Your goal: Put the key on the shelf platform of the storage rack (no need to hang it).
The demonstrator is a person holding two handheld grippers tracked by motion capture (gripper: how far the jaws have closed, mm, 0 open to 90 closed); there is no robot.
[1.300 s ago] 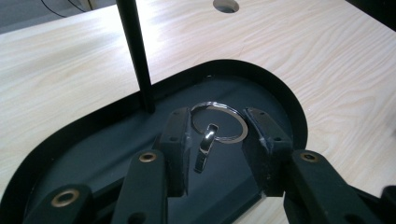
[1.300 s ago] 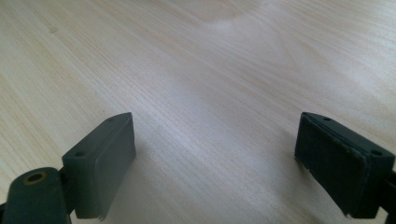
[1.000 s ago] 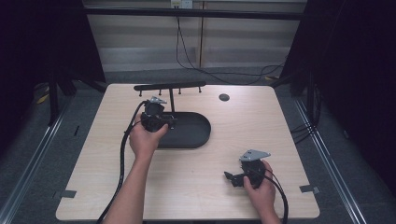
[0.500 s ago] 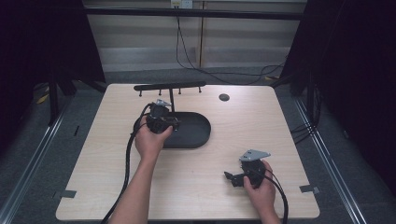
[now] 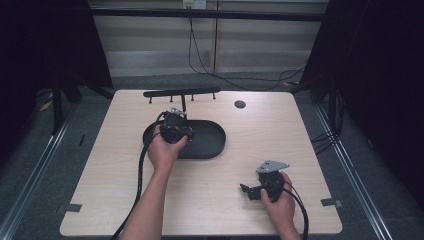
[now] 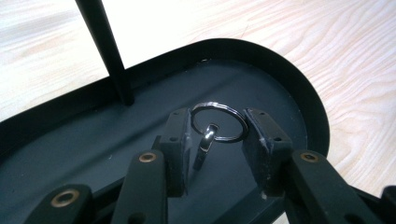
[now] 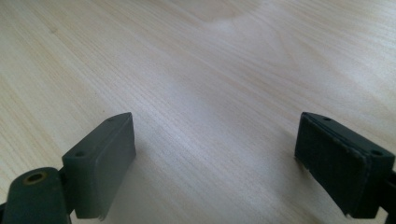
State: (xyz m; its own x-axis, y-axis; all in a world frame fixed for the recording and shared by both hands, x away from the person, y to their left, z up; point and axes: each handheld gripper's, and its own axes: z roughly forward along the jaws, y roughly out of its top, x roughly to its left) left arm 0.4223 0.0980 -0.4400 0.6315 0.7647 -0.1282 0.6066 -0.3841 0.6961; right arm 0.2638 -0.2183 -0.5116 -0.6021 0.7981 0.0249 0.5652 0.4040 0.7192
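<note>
While the left gripper [image 6: 217, 135] clamps a key ring [image 6: 218, 122] over the black tray [image 6: 299, 88] at frame centre, the right gripper [image 7: 215, 163] gapes empty above bare table [image 7: 201, 60].

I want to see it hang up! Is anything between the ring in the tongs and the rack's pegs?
Nothing visible blocks it. The left tongs grip the ring over the tray, beside the rack's post.

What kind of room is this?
Probably a test workshop or lab: a bare wooden table, a person's hands holding cabled grippers, dark curtains at the sides and loose cables on the floor.
</note>
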